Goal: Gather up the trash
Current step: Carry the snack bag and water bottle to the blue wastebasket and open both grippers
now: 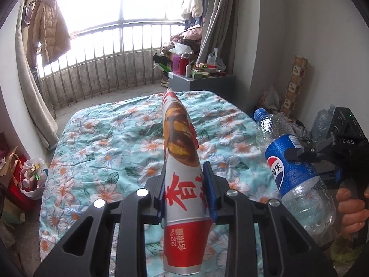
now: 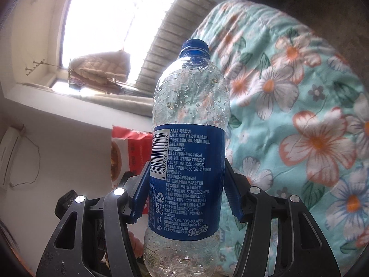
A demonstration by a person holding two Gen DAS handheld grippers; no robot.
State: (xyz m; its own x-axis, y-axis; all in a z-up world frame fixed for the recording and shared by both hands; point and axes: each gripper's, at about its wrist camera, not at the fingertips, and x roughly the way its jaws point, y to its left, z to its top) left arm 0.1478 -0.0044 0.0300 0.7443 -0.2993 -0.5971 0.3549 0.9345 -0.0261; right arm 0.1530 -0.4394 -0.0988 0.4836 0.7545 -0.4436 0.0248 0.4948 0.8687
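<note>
Left wrist view: left tool clamped on snack wrapper, right tool clamped on empty Pepsi bottle, both lifted clear above bed, likely for carrying to bin.

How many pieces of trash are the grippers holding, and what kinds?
Plastic bottle: 1, in the right gripper
Snack wrapper: 1, in the left gripper
Total: 2
</note>
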